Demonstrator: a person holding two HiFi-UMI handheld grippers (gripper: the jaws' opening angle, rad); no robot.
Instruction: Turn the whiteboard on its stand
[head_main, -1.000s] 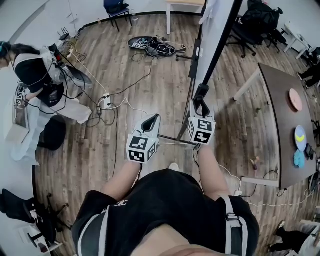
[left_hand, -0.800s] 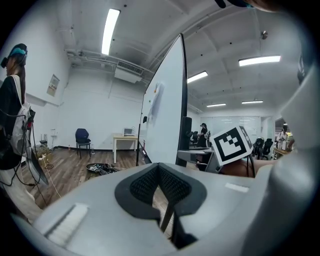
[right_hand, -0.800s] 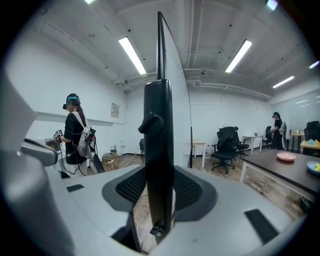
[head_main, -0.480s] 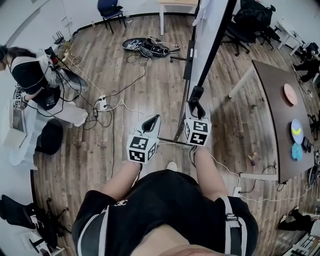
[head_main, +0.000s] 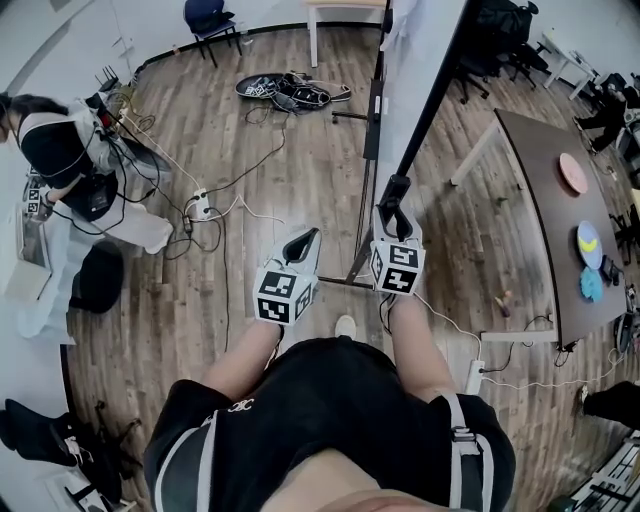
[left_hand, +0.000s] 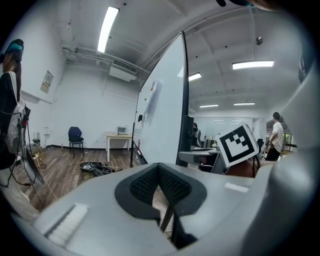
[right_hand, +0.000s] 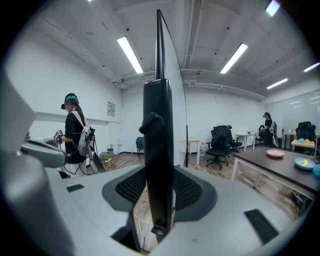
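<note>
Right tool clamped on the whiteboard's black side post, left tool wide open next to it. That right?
Not quite. The left tool is shut, its jaws together with nothing between them, as the left gripper view shows. The rest holds: the right tool is clamped on the black side post of the whiteboard.

Around you lies a wood floor (head_main: 470, 260); a dark table (head_main: 535, 190) stands at three o'clock, a blue chair (head_main: 203, 15) at eleven, strip lights (left_hand: 108, 29) overhead.
</note>
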